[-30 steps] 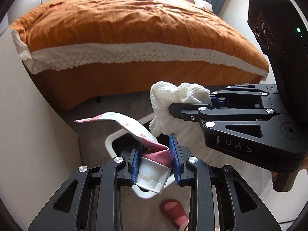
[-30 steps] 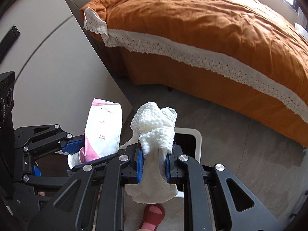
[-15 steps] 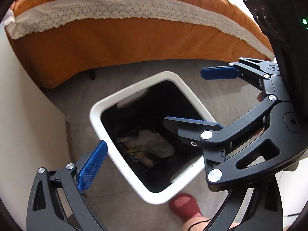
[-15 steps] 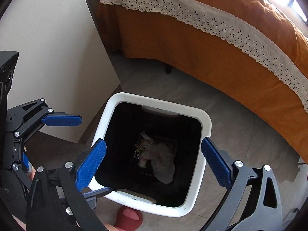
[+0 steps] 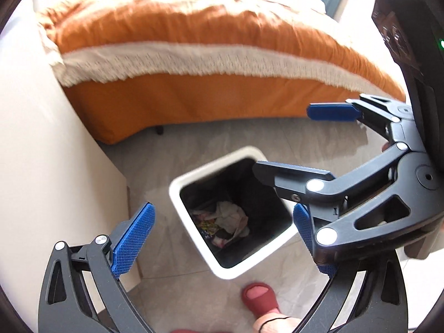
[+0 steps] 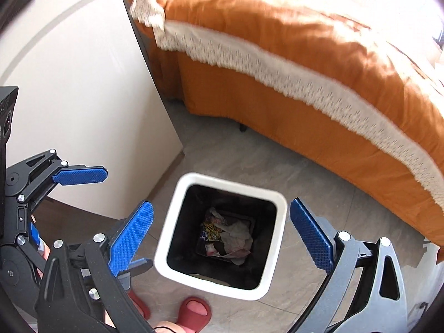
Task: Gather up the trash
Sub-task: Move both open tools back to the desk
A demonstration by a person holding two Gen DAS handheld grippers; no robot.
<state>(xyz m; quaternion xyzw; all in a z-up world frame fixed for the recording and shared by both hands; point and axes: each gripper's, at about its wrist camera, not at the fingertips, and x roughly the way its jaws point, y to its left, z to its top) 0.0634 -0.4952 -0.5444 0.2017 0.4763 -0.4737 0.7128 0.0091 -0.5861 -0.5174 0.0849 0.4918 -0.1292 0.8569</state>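
Drop step looked finished: your left gripper (image 5: 219, 238) and right gripper (image 6: 220, 236) both hung above the white bin (image 6: 273, 194), jaws spread wide, nothing held. Crumpled trash (image 6: 230, 236) lay at the bin's bottom. Next move likely calls for finding more litter away from the bin.
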